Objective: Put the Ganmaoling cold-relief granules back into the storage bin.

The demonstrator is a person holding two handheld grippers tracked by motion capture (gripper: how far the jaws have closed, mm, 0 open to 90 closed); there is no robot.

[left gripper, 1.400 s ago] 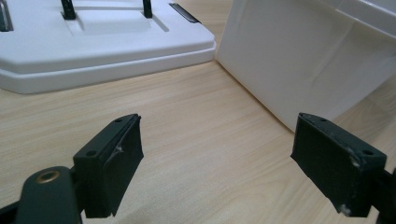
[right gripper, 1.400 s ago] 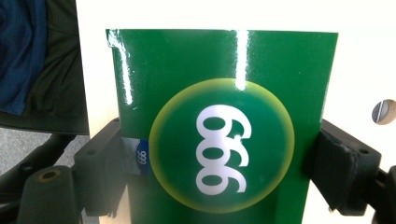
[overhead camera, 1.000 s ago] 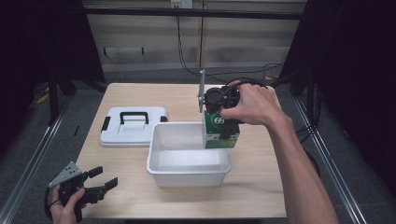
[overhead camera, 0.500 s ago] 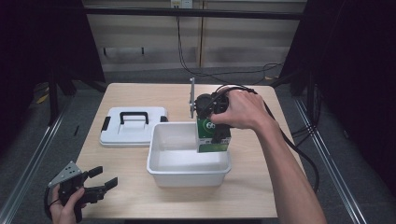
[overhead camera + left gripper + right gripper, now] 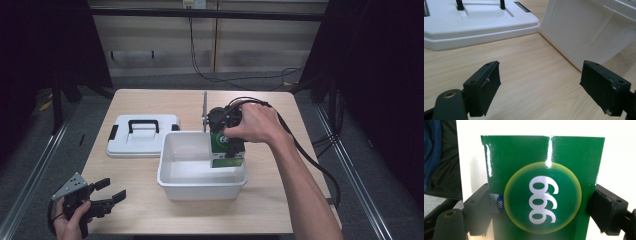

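A green box [image 5: 223,148] with a white number in a yellow circle [image 5: 543,200] hangs inside the right end of the white tub [image 5: 200,185]. My right gripper [image 5: 226,134] is shut on it, one jaw pressed against each side of the box [image 5: 541,170]. Far off at the table's front left corner, my left gripper [image 5: 111,191] is held low over the wood, open, with nothing between its jaws [image 5: 540,87]. The tub's near wall [image 5: 584,30] stands just beyond it.
A white lid with a black handle [image 5: 141,135] lies flat left of the tub; its edge [image 5: 479,27] is ahead of the left gripper. A thin upright post [image 5: 204,111] stands behind the tub. Cables trail off the table's right side.
My right gripper has carried the green box leftward and down, from beside the tub's right rim into the tub. The left gripper has stayed put.
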